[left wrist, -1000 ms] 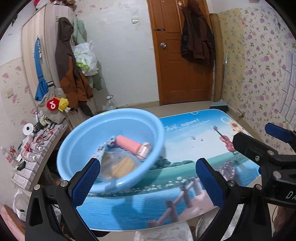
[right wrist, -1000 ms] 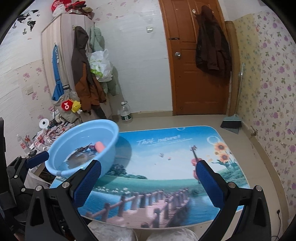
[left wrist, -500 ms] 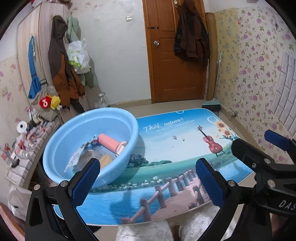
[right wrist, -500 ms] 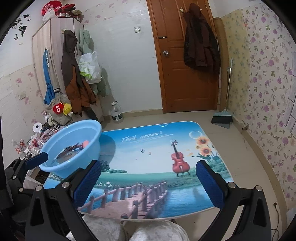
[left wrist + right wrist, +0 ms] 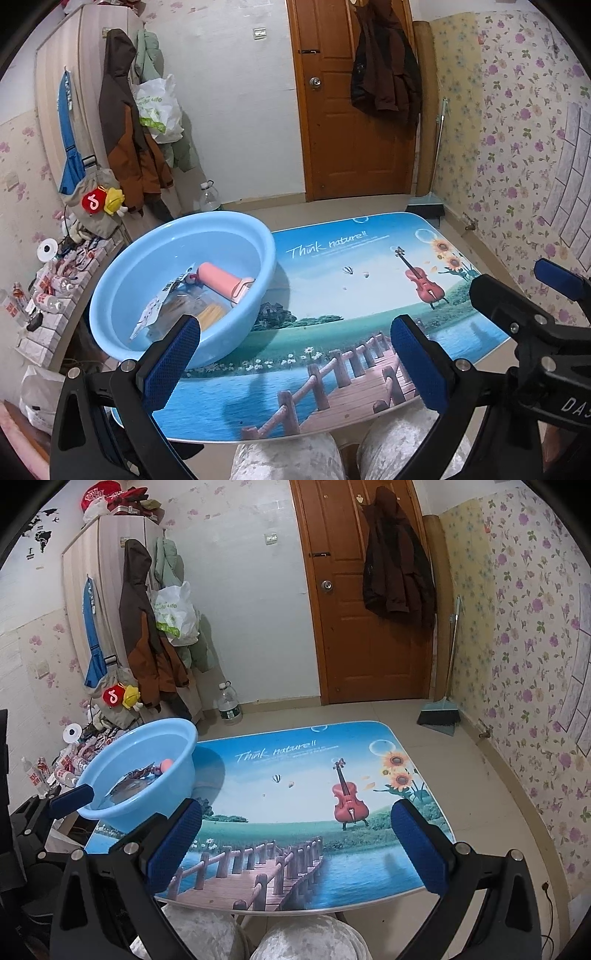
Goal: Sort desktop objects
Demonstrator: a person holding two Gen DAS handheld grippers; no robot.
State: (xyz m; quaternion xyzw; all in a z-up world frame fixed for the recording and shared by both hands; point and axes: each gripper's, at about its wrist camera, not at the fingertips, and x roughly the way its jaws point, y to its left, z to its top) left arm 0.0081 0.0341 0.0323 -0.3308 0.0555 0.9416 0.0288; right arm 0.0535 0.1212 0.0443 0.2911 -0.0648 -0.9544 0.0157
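On the printed table, at its left edge, sits a light blue basin. Inside the basin lie a pink cylinder with a paler cap, resting on its side toward the basin's far right wall, and a clear plastic packet with yellowish contents nearer the basin's near wall; a white printed label on the packet slants up toward the cylinder. From the right wrist view the basin shows at the table's left, with only the pink end and a dark wrapper visible over its rim.

The left gripper hangs above the near edge of the table, its jaws spread wide with nothing between them; its left blue pad overlaps the basin's near rim in the picture, though whether it touches I cannot tell. The right gripper hovers over the near edge of the table to the right of the basin, likewise spread apart and empty. Part of the right gripper's black frame shows at the right of the left wrist view, and the left gripper's blue tip shows just before the basin in the right wrist view.

Beyond the table stand a wooden door with a dark coat hung on it, a broom against the flowered wall, and a water bottle on the floor. The person's knees in pale fabric show under the table's near edge.
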